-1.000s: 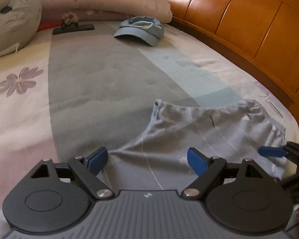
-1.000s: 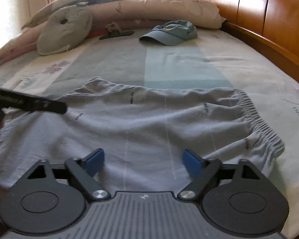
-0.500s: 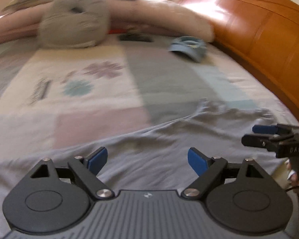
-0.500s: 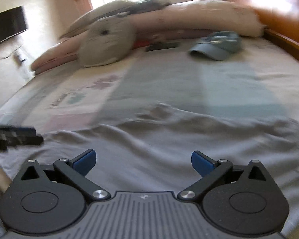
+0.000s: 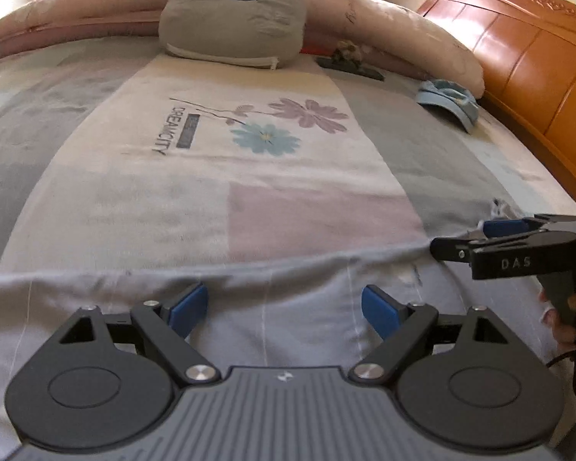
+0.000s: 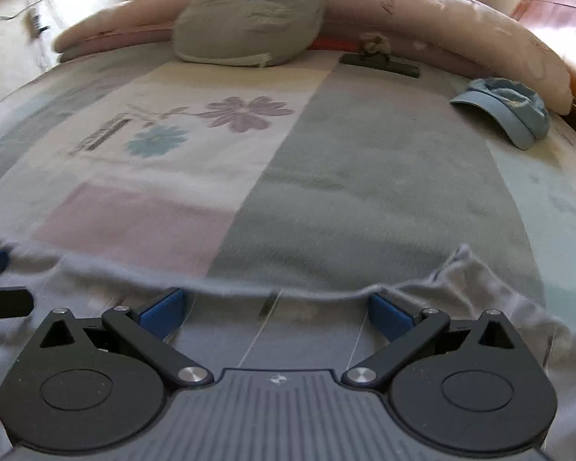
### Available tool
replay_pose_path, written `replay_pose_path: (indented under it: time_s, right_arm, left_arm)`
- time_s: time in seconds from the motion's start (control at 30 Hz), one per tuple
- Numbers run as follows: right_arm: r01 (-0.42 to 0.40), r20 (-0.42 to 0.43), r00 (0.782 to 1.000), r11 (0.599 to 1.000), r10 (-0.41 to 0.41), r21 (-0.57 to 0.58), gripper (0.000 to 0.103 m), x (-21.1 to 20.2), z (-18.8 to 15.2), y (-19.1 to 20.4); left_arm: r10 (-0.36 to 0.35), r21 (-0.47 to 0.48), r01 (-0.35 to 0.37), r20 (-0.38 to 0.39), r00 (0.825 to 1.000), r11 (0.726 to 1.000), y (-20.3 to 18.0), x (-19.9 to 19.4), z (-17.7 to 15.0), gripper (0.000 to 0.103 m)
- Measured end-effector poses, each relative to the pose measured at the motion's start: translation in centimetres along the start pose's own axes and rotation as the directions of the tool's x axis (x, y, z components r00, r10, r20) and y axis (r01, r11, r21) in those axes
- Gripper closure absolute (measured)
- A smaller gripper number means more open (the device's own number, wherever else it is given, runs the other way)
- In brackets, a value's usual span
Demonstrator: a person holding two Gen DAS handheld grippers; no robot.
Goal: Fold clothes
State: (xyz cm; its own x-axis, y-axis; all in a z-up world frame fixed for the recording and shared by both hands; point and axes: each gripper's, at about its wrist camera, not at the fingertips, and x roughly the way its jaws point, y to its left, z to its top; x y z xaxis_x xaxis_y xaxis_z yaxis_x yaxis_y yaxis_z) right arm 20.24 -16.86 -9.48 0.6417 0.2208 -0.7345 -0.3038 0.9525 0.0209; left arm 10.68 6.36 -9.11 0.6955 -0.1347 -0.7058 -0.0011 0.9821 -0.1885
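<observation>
Soft matt grey cloth garment [image 5: 295,307] lies on a matt, faintly napped bedspread [image 5: 211,192]; glossy varnished wooden headboard [image 5: 537,61] at upper right; gripper [image 5: 284,309] body matt black plastic.

A grey garment [image 5: 288,307] with thin pale stripes lies spread flat across the near edge of the bed, its far edge rumpled at right.

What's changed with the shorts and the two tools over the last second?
Both tools, left and right, swung left across the bed, still open. The grey shorts now stretch along the near edge, seemingly unfolded. The cap and pillow stayed put.
</observation>
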Motion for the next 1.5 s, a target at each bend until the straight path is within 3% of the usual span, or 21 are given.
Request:
replay_pose_path:
  time_s: [0.17,0.4,0.5,0.6,0.7,0.83,0.93,1.17,1.33,1.5]
  right_arm:
    - [-0.030,-0.004,1.000,0.997,0.030,-0.069,0.000,-3.6,-1.5,0.6]
    - [-0.066,-0.017,0.998,0.984,0.065,-0.164,0.000,-8.6,-4.0,1.5]
    - [-0.023,-0.034,0.999,0.984,0.017,-0.177,0.000,-9.8,-6.9,0.9]
    - [0.029,-0.061,0.998,0.993,-0.036,-0.110,0.000,-10.1,-9.3,-0.9]
    - [0.014,-0.063,0.998,1.000,-0.014,0.005,0.000,-10.9,-10.8,-2.9]
    - [0.023,-0.044,0.999,1.000,-0.023,-0.007,0.000,-12.0,-12.4,-3.4]
    - [0.022,-0.043,0.999,1.000,-0.022,-0.017,0.000,-12.3,-12.5,-3.4]
    - [0.021,-0.029,0.999,1.000,-0.021,-0.006,0.000,-12.1,-12.5,-3.4]
    - [0.019,-0.009,1.000,1.000,-0.019,0.003,0.000,-12.9,-12.0,-2.9]
    - [-0.075,0.039,0.996,0.994,0.078,-0.075,0.000,-12.0,-9.3,1.3]
  left_arm:
    - [-0.001,0.018,0.001,0.006,1.000,1.000,-0.3,-1.8,0.5,0.016]
    - [-0.144,0.133,0.144,-0.008,0.990,0.981,-3.8,-5.2,-2.3,0.014]
    - [-0.195,0.187,0.197,-0.028,0.980,0.962,-5.8,-5.5,-3.7,0.014]
    - [-0.235,0.186,0.242,-0.059,0.970,0.952,-7.3,-4.4,-4.9,0.014]
    - [-0.214,0.173,0.227,-0.087,0.973,0.959,-7.8,-3.7,-5.1,0.010]
    - [-0.191,0.189,0.203,-0.079,0.978,0.961,-8.6,-4.0,-4.9,0.008]
    - [-0.190,0.168,0.192,-0.027,0.981,0.967,-8.1,-4.4,-3.3,0.008]
    - [-0.100,0.105,0.110,-0.090,0.991,0.988,-5.6,1.2,-0.3,0.008]
    - [-0.090,0.098,0.093,-0.035,0.995,0.991,-5.5,-1.8,1.4,0.008]
    - [0.000,0.064,0.001,-0.015,1.000,0.998,-4.1,-4.8,-0.2,0.008]
